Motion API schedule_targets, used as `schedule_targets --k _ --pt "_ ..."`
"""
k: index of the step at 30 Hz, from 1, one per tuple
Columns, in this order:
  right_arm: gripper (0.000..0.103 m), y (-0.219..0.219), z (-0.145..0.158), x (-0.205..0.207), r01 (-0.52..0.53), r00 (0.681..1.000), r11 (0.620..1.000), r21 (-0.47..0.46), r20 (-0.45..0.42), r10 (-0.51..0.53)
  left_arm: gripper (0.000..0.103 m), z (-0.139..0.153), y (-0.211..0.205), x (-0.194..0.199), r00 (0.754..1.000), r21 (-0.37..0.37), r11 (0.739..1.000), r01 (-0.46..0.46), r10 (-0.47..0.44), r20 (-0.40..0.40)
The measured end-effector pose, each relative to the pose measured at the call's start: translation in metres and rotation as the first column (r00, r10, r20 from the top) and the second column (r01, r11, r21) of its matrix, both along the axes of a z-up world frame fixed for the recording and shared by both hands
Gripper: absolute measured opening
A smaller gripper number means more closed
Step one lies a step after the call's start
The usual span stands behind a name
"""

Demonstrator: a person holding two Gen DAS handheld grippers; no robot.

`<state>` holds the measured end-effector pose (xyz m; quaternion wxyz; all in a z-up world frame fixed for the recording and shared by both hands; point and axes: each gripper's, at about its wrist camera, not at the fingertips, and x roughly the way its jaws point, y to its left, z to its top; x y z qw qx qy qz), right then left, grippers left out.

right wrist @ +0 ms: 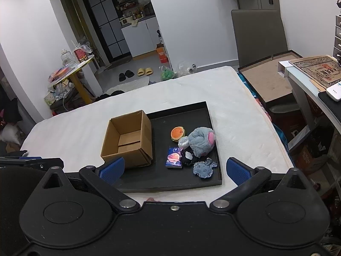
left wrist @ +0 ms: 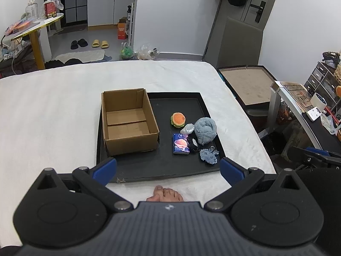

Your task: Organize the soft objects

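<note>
An empty open cardboard box (left wrist: 127,120) (right wrist: 129,139) stands on the left of a black tray (left wrist: 162,166) (right wrist: 170,181) on a white bed. To its right lie a burger plush (left wrist: 178,119) (right wrist: 177,133), a grey-blue plush (left wrist: 205,130) (right wrist: 200,140), a blue tissue pack (left wrist: 181,143) (right wrist: 174,157), a small black-and-white toy (left wrist: 193,142) (right wrist: 187,156) and a denim patch toy (left wrist: 208,156) (right wrist: 203,168). My left gripper (left wrist: 168,171) is open and empty above the tray's near edge. My right gripper (right wrist: 174,170) is open and empty, near the tray's front.
The white bed (left wrist: 53,111) (right wrist: 234,111) spreads around the tray. A bare foot (left wrist: 165,194) rests at the near edge. A shallow brown-lined box (left wrist: 247,85) (right wrist: 270,79) and a desk (left wrist: 298,106) (right wrist: 309,79) stand to the right. A yellow-legged table (left wrist: 34,29) stands far left.
</note>
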<state>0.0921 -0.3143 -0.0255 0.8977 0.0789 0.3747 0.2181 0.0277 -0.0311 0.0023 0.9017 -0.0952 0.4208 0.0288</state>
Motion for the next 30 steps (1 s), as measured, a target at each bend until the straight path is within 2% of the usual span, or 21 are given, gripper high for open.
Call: schedule_targets --k 20,24,30 --pt "0.103 -0.0026 0.0004 0.0058 -0.01 1.0 1.0 -0.009 0.007 0.01 0.103 -0.0008 -0.0022 0.0007 1.0 0.009 1.0 -0.007 0.007 0.005" --pt "0.103 -0.0028 0.0015 0.0049 -0.006 0.999 1.0 -0.02 0.037 0.007 0.103 -0.0019 -0.0011 0.0016 1.0 0.001 1.0 -0.004 0.004 0.005" --pt "0.103 -0.0052 -0.0022 0.0084 0.003 0.999 1.0 -0.026 0.034 -0.002 0.103 -0.0012 -0.0009 0.0005 0.999 0.0 1.0 -0.001 0.001 0.034"
